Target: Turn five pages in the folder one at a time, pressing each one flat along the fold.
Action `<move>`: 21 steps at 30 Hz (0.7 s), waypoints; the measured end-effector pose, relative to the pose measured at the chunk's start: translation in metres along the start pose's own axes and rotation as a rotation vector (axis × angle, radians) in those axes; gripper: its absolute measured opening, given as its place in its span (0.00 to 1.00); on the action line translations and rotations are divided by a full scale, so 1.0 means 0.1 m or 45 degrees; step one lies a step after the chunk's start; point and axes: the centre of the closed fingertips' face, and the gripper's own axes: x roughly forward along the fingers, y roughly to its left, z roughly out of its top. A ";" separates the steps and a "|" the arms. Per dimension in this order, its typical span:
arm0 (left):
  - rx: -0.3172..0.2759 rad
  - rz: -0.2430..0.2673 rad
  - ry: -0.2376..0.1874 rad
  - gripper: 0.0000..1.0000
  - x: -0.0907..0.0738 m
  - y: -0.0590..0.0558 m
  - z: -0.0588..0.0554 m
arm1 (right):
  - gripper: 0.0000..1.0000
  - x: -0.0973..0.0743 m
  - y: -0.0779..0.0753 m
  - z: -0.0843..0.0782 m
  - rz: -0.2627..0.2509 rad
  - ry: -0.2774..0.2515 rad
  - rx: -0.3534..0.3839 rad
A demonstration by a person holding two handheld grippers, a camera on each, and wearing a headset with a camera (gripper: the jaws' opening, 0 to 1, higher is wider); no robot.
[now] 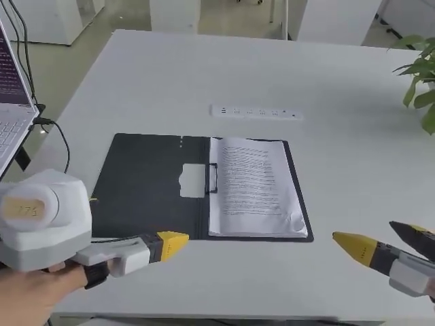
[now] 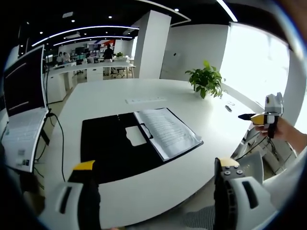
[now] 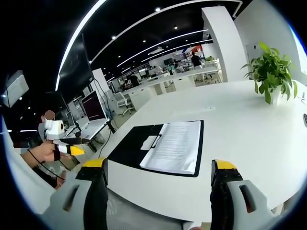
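Observation:
A black folder (image 1: 146, 187) lies open on the white table. Its left inside cover is bare apart from a white clip tab (image 1: 192, 181). A stack of printed pages (image 1: 251, 187) rests on its right half, with the bottom right corner slightly curled. My left gripper (image 1: 170, 244) hovers over the near table edge, just in front of the folder's left half, and is open (image 2: 156, 165) with nothing between its jaws. Over the table to the right of the folder my right gripper (image 1: 372, 236) is held open (image 3: 159, 164) and empty. Neither gripper touches the folder (image 2: 115, 143) or the pages (image 3: 175, 143).
A white power strip (image 1: 255, 112) lies beyond the folder. At the far left stands an open laptop (image 1: 13, 115), its black cable (image 1: 61, 139) trailing onto the table. A green plant (image 1: 421, 75) stands at the right edge. The table's near edge runs just below the grippers.

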 end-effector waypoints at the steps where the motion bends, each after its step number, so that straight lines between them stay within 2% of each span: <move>1: 0.006 -0.003 -0.002 1.00 0.03 -0.01 0.00 | 0.88 0.00 0.00 0.00 0.002 0.000 0.001; 10: 0.029 -0.041 0.006 1.00 0.28 -0.09 0.00 | 0.88 0.08 0.01 -0.04 0.012 -0.002 0.019; 18: 0.111 -0.107 0.048 0.99 0.61 -0.26 -0.05 | 0.87 0.14 0.01 -0.11 0.017 0.007 0.037; 19: 0.128 -0.120 0.054 0.97 0.66 -0.30 -0.05 | 0.87 0.14 0.00 -0.13 0.016 0.008 0.039; 21: 0.156 -0.131 0.078 0.78 0.74 -0.31 -0.09 | 0.86 0.15 -0.01 -0.16 0.013 0.015 0.048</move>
